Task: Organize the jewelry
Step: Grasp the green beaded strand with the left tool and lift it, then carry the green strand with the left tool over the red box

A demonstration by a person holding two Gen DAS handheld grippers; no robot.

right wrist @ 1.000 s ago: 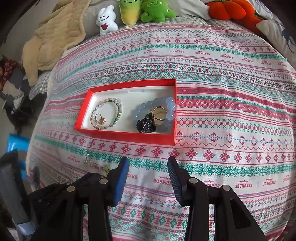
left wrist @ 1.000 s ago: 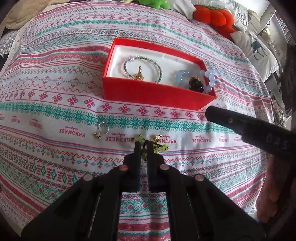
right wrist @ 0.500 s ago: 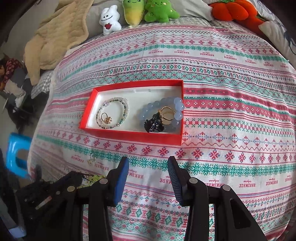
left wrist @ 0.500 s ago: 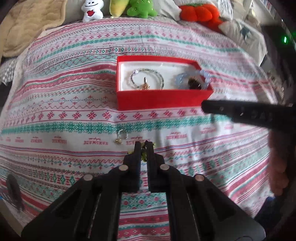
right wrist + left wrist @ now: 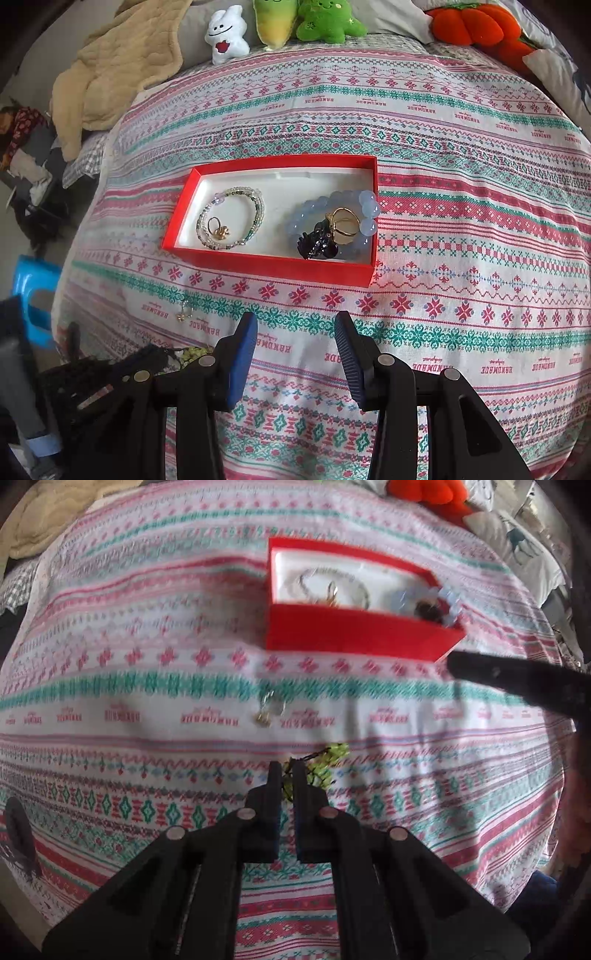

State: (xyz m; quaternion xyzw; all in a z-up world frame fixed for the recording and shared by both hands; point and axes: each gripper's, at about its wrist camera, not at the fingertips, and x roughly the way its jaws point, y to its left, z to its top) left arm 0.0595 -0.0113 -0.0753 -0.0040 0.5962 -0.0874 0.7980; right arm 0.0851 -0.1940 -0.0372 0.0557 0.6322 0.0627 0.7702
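Red cardboard forms the jewelry box [image 5: 273, 264], which sits open on the bed, on a patterned cloth [image 5: 461, 295] woven in bands of red, green and white. One white band of that cloth carries the word "HANDMADE" repeated in red letters; from the right wrist view it reads upside down, and no other writing can be made out.

Inside the box, on its white lining, lie a thin beaded bracelet [image 5: 231, 218] with a small gold ring [image 5: 218, 229] inside its loop, and toward the other end a pale blue bead bracelet [image 5: 334, 221] with a dark charm [image 5: 317, 242] and a gold ring [image 5: 345, 225] on top of it.

Outside the box, a small silver and gold earring [image 5: 267, 710] rests on the cloth, near the box's front wall. Closer to the camera, the left gripper [image 5: 287, 771] has its jaws clenched on a yellow-green beaded piece [image 5: 327, 764], whose loose beads spill out to the right of the tips just over the cloth. The left wrist view is blurred.

Hanging over the cloth in front of the box, the right gripper [image 5: 295, 328] has its blue-padded jaws released and nothing between them.

Plush toys [image 5: 275, 26] and a beige blanket [image 5: 118, 70] sit at the far edge of the bed.
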